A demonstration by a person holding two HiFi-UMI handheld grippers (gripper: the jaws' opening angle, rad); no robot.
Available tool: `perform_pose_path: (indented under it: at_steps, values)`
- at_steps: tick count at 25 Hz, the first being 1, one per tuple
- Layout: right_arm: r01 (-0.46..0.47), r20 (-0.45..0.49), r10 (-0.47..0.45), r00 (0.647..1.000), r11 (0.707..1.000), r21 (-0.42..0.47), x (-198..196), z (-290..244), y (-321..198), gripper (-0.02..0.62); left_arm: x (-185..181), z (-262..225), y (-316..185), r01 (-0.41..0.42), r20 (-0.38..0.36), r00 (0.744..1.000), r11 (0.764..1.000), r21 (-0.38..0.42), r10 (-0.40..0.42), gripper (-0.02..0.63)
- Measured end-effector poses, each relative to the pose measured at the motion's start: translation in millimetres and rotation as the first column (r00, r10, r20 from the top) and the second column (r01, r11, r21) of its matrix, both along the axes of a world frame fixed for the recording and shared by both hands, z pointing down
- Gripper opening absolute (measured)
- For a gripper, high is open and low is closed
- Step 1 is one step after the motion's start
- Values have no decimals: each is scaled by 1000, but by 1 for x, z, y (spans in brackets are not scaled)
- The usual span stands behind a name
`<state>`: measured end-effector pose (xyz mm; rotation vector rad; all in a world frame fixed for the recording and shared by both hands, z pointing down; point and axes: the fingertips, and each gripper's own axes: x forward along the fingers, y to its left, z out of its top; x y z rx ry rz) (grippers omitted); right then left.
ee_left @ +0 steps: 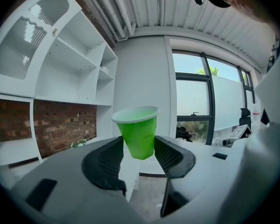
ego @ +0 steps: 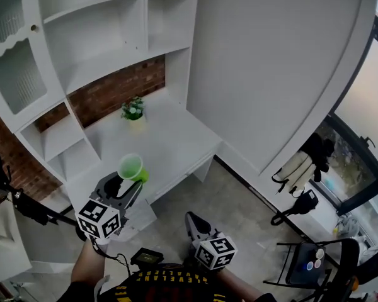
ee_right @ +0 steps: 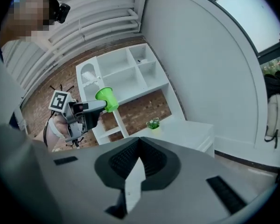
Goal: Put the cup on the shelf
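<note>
My left tool holds the green plastic cup above the near edge of the white tabletop; the small potted plant stands farther back.

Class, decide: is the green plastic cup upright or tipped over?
Upright. The green plastic cup sits mouth-up, white rim on top, clamped between the jaws of the left hand-held gripper.

Right gripper jaws together, empty; left gripper grips green cup before white shelf.
</note>
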<state>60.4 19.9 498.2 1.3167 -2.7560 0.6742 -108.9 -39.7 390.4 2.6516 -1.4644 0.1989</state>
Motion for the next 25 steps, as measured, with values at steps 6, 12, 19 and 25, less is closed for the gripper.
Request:
perform_pose_path:
  at_steps: [6, 12, 19, 25]
  values:
    - [100, 31, -102, 994, 993, 61, 29, -26, -74, 6, 13, -30, -74, 125, 86, 988, 991, 51, -129, 212]
    - [155, 61, -162, 985, 983, 99, 38, -46, -128, 6, -2, -72, -146, 182, 141, 971, 979, 94, -194, 212]
    - [129, 76, -139, 987, 983, 131, 24, -59, -190, 6, -53, -119, -234, 225, 132, 961, 965, 132, -242, 213]
    - [91, 47, -98, 994, 986, 139, -2, -67, -227, 6, -92, -140, -298, 211, 146, 962, 966, 150, -233, 212]
